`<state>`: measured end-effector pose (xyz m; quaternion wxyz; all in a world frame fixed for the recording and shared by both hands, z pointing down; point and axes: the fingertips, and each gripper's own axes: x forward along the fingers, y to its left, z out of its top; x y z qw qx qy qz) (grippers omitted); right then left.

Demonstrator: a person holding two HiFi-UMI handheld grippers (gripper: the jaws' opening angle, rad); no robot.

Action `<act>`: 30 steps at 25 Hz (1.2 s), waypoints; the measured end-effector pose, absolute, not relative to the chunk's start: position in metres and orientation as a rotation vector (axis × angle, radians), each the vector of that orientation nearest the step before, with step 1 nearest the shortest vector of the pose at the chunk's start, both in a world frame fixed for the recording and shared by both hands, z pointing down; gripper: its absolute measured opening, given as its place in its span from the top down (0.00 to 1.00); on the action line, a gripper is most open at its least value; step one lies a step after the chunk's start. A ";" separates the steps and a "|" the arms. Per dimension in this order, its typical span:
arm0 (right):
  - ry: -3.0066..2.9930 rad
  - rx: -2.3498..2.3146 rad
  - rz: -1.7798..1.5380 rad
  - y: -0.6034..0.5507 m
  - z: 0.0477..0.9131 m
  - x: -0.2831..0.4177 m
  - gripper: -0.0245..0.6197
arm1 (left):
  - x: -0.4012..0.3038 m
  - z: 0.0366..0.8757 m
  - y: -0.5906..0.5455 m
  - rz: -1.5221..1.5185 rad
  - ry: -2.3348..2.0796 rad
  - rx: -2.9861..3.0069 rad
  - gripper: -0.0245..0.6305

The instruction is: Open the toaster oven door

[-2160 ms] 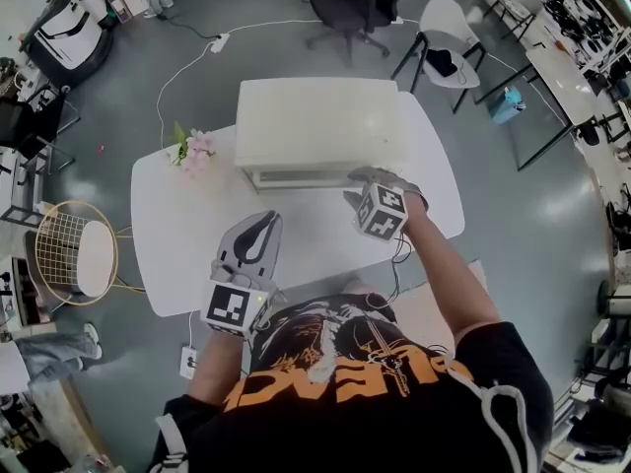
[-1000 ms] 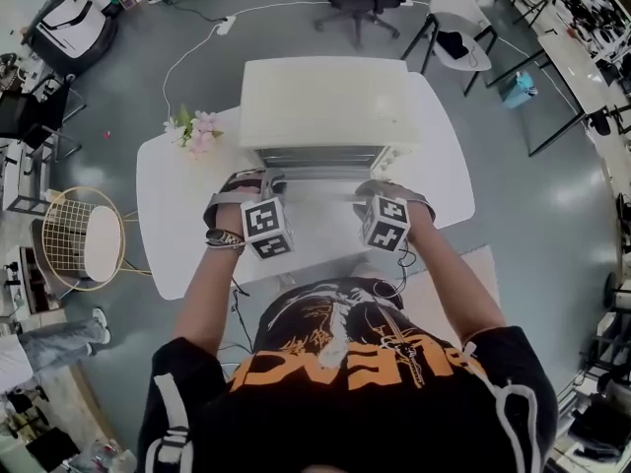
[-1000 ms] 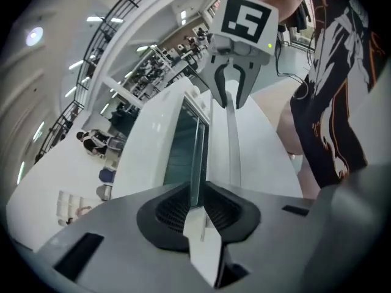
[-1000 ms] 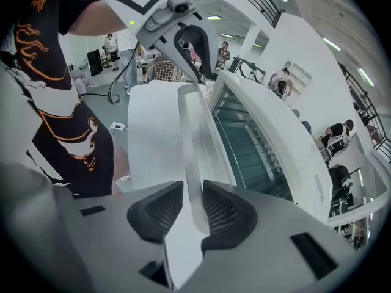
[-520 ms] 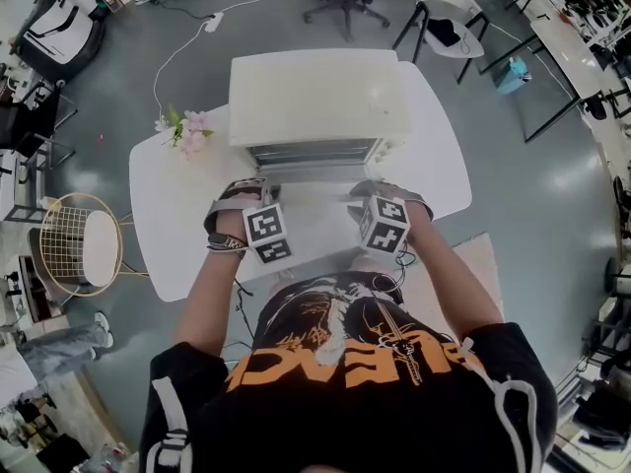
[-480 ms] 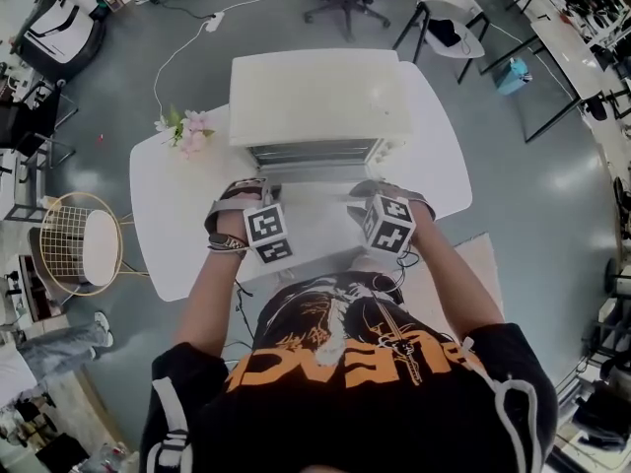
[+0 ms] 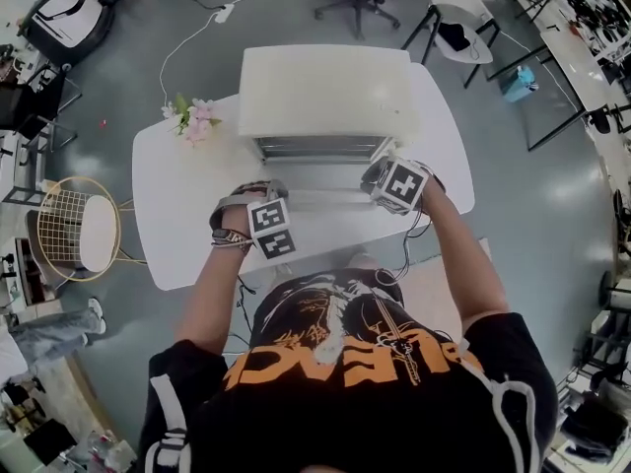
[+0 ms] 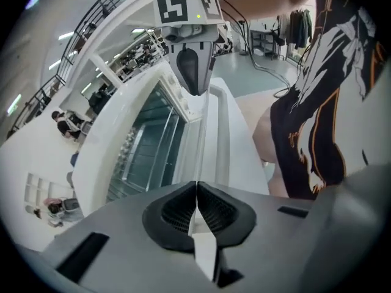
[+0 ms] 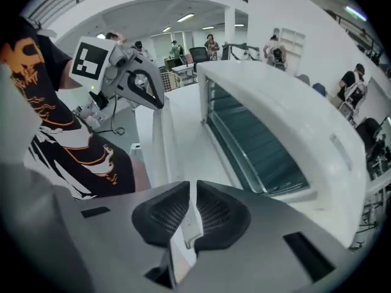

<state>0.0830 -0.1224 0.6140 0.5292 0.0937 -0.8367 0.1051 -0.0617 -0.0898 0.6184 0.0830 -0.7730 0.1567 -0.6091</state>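
Observation:
The white toaster oven (image 7: 325,87) stands at the back of the table, its door (image 7: 320,183) folded down flat toward me. My left gripper (image 7: 276,193) lies at the left end of the door's front edge, jaws shut pad to pad (image 8: 197,191) with nothing seen between them. My right gripper (image 7: 373,175) is at the door's right end, close to the oven's front right corner. Its jaws (image 9: 192,194) are closing, with a thin slit left and nothing clearly between them. Each gripper view looks along the door (image 9: 183,133) to the other gripper (image 9: 157,101) (image 8: 194,87). The oven's racks (image 9: 256,139) show inside.
A bunch of pink flowers (image 7: 192,121) lies on the white table (image 7: 177,205) left of the oven. A wire-frame stool (image 7: 69,230) stands on the floor at the left, with chairs (image 7: 449,23) and a cable behind the table. My torso is against the table's near edge.
The door was shut at first and now lies open. In the last half second my right gripper moved from the door's front edge to its right end. The left gripper stayed.

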 end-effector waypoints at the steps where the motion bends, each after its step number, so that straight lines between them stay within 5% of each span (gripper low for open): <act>1: -2.000 0.195 0.286 -0.114 0.620 0.081 0.89 | -0.062 0.623 -0.082 -1.808 0.453 -2.372 0.92; 6: -1.988 0.149 0.374 -0.094 0.646 0.075 0.92 | -0.062 0.619 -0.068 -1.484 0.737 -2.671 0.93; 17: -1.957 0.137 0.439 -0.073 0.689 0.070 0.93 | -0.055 0.484 -0.089 -0.279 1.352 -2.941 0.93; 30: -1.884 0.184 0.455 -0.051 0.747 0.072 0.94 | -0.069 0.433 -0.082 -0.125 1.495 -2.749 0.93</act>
